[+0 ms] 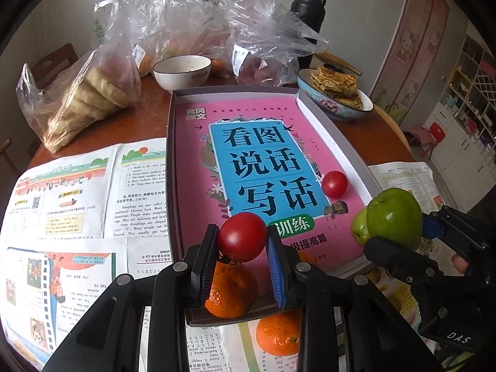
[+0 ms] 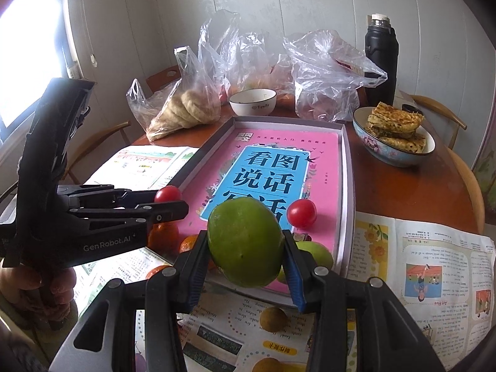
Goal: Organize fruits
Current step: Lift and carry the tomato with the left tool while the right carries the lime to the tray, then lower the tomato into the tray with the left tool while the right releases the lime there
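The left hand-held gripper [image 1: 242, 249] is clamped on a red tomato [image 1: 242, 237], its blue-padded fingers [image 1: 274, 266] pressing the fruit from both sides above the near end of a shallow grey tray [image 1: 328, 121] lined with a pink book [image 1: 192, 142]. Directly beneath the held tomato an orange [image 1: 231, 291] sits in the tray's near corner, its top partly covered by the tomato and its sides by the fingers. A second orange [image 1: 277, 333] lies just outside the tray on the printed sheets [image 1: 62, 204], one edge hidden behind the gripper frame. Another tomato [image 1: 334, 183] rests on the book toward the tray's right side. The right hand-held gripper [image 2: 246, 251] is closed on a green apple [image 2: 246, 245], held above the tray's near right corner; the apple blocks much of the book's lower lettering. Behind it a second green apple [image 2: 316, 252] lies in the tray, mostly hidden. A small yellowish round fruit [image 2: 272, 319] sits on the sheets below, its kind hard to tell. At the far side of the table [image 1: 148, 117] stand a white bowl [image 1: 183, 73], a patterned bowl of flatbread [image 1: 336, 93], a dark flask [image 1: 308, 9] and crumpled plastic bags [image 1: 192, 21], whose contents are blurred apart from the buns in one bag [image 1: 90, 96].
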The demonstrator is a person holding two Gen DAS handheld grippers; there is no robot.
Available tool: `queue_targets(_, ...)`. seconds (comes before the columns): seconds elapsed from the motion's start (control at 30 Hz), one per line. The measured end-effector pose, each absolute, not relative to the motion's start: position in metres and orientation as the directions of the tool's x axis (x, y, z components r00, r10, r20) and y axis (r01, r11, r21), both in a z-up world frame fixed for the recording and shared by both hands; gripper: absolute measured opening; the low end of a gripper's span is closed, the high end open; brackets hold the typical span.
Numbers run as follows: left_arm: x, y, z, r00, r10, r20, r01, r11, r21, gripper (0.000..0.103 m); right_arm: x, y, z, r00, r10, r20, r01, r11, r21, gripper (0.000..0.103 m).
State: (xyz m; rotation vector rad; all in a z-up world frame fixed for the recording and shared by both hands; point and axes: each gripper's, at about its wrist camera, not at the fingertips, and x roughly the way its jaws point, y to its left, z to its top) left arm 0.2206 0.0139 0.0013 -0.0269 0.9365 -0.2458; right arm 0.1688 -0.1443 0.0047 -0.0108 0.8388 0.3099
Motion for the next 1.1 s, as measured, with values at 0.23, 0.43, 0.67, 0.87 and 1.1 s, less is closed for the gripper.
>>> queue_targets(0.23,0.234,0.012,-0.006,0.554,-0.218,-0.804,0.191,0.973,-0.132,0.031,0.177,-0.145,-0.004,0.614,0.252,-0.748,-0.26,0.959,0.11,0.045)
queue_targets(0.43,0.245,0.011,-0.017,0.532,-0.212,-0.82,0.186,0.974,-0.131,0.031,0.183,-0.143,-0.01,0.603,0.243,-0.76,-0.253,0.962,0.107,0.045)
queue_targets(0.67,0.251,0.01,-0.029,0.509,-0.201,-0.837,0.183,0.975,-0.124,0.031,0.189,-0.14,-0.014,0.595,0.239,-0.767,-0.251,0.962,0.104,0.045)
queue_targets(0.87,0.25,0.009,-0.032,0.503,-0.201,-0.84,0.187,0.975,-0.122,0.031,0.193,-0.137,-0.017,0.592,0.235,-0.771,-0.249,0.963,0.102,0.045)
queue_targets(1.1,0.248,0.01,-0.031,0.504,-0.202,-0.84,0.189,0.974,-0.121,0.031,0.198,-0.133,-0.021,0.58,0.236,-0.78,-0.253,0.962,0.103,0.045)
